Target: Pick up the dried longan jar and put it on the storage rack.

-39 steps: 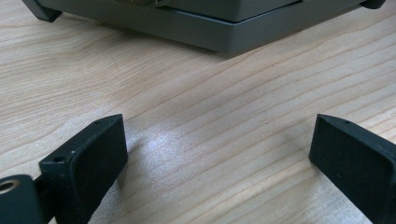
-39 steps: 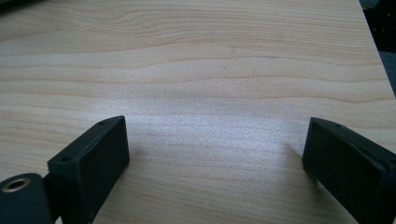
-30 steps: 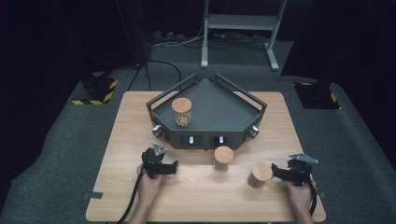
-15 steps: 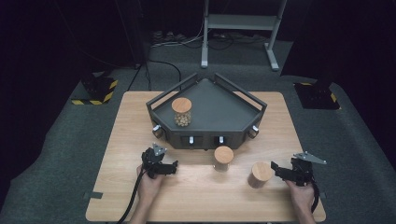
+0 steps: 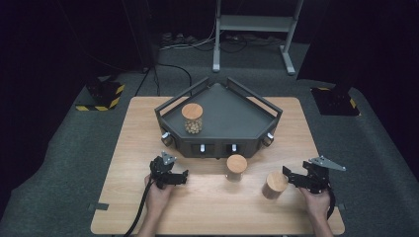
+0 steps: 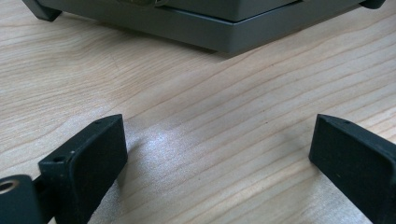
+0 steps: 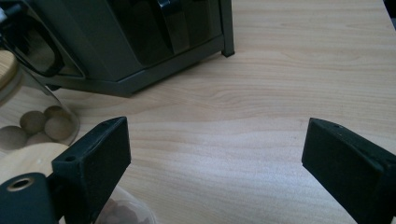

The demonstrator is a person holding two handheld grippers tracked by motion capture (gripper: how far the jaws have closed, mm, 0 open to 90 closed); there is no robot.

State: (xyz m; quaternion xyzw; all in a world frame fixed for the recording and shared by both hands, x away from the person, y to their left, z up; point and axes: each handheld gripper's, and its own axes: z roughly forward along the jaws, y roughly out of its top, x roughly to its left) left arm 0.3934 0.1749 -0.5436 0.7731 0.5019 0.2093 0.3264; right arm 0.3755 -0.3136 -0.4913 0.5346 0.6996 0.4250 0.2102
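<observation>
Seen from the high view, a light wooden counter [image 5: 148,123] is set against a dark floor, and a dark grey, wedge-shaped tray [image 5: 232,116] is placed at the centre of the frame. Inside the tray, toward its left, a glass jar with a wooden lid [image 5: 192,117] is stood upright, with small round balls inside. Two more lidded jars are stood on the counter below the tray: a middle jar [image 5: 236,167] just below the tray's front edge, and a right jar [image 5: 274,184] lower and further right. The right claw [image 5: 288,174] is held at the lower right of the frame, just beside the right jar but apart from it; its jaws have just been closing a little, are spread wide, and nothing is gripped between them. In the right gripper view, the jars are seen at the far left edge, possibly just outside the left jaw. The left claw [image 5: 182,176] is held at the lower left, jaws parted over bare wood, with nothing held.
</observation>
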